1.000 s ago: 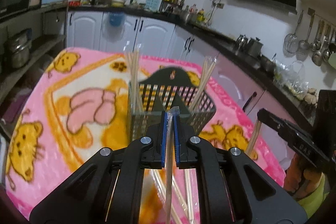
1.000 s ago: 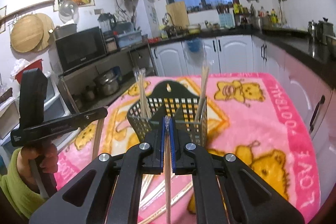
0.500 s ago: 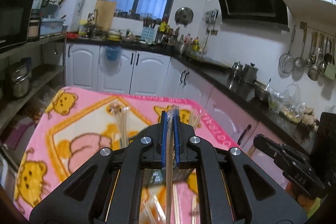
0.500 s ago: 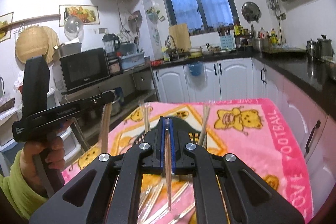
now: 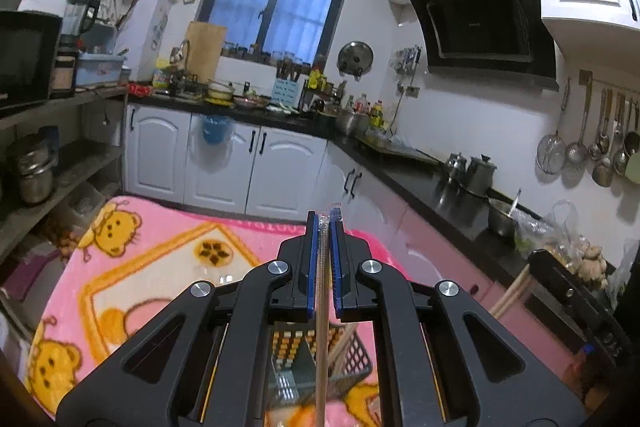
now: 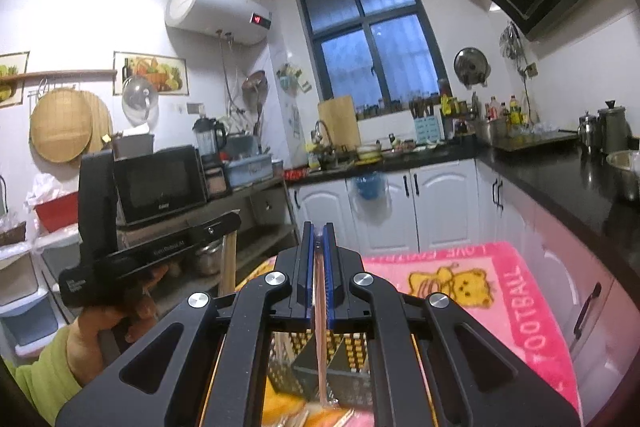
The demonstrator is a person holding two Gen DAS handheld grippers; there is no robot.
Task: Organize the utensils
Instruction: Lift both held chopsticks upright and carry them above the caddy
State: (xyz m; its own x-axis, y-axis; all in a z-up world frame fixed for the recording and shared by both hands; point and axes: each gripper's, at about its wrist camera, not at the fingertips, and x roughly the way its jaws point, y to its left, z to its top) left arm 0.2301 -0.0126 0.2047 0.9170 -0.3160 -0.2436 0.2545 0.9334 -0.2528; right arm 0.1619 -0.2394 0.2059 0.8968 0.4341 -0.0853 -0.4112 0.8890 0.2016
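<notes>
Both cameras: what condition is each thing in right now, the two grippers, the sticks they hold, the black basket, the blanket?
Left gripper: shut on a wrapped chopstick.
Right gripper: shut on a second wrapped chopstick.
Basket: upright below both grippers, with chopsticks standing in it.
Blanket: spread flat over the table.
Cabinet doors: closed.

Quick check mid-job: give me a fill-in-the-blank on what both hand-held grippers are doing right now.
1. Each hand-held gripper, left and right, is shut on a wrapped ____.
2. Below the right chopstick sits a black slotted ____.
3. The blanket under the basket is mostly ____.
4. In the right wrist view, the left hand-held gripper appears on the ____ side.

Missing words: chopstick; basket; pink; left
</notes>
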